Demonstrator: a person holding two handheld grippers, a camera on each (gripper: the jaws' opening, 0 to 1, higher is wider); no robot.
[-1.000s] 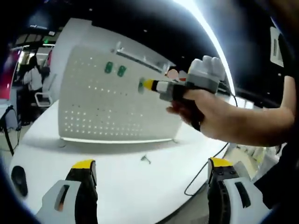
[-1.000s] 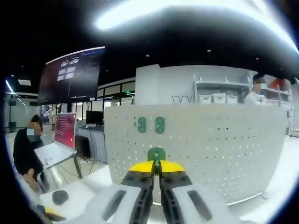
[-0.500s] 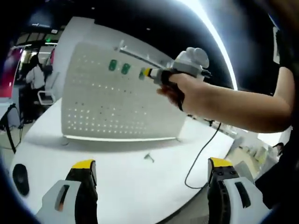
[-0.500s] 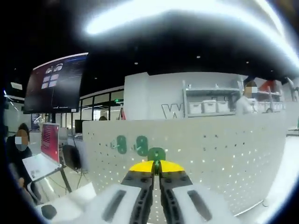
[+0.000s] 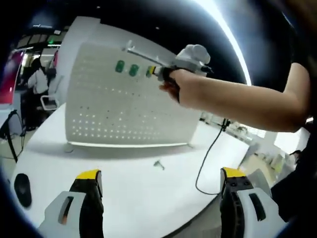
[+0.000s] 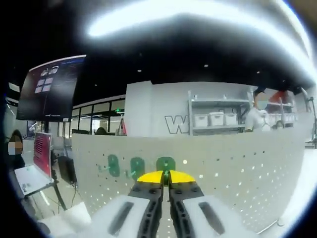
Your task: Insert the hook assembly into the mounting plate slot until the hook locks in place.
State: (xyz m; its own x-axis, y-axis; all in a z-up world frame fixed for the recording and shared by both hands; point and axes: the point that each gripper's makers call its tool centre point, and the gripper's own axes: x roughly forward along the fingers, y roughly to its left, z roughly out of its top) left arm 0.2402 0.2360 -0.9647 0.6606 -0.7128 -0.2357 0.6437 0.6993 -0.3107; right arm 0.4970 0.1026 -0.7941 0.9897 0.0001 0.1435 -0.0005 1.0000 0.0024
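Note:
A white pegboard point(image 5: 124, 106) stands upright on the white table point(image 5: 133, 193). Two green hooks point(image 5: 120, 66) point(image 5: 133, 70) sit in its top row. A person's hand holds my right gripper point(image 5: 155, 73) against the board just right of them, shut on a third green hook point(image 5: 148, 72). In the right gripper view the yellow-tipped jaws point(image 6: 166, 177) are shut on that green hook point(image 6: 166, 163), which touches the pegboard point(image 6: 237, 168) beside the two mounted hooks point(image 6: 114, 165) point(image 6: 136, 167). My left gripper point(image 5: 161, 173) hangs low over the table, open and holding nothing.
A small metal part point(image 5: 158, 164) lies on the table in front of the board. A black cable point(image 5: 208, 163) trails off the table's right edge. A black mouse point(image 5: 22, 182) sits at the left. A dark screen point(image 6: 47, 89) and shelving point(image 6: 218, 116) stand behind.
My right gripper has risen and moved left along the board's top row with the green hook, ending next to the two mounted hooks. The left gripper has stayed put.

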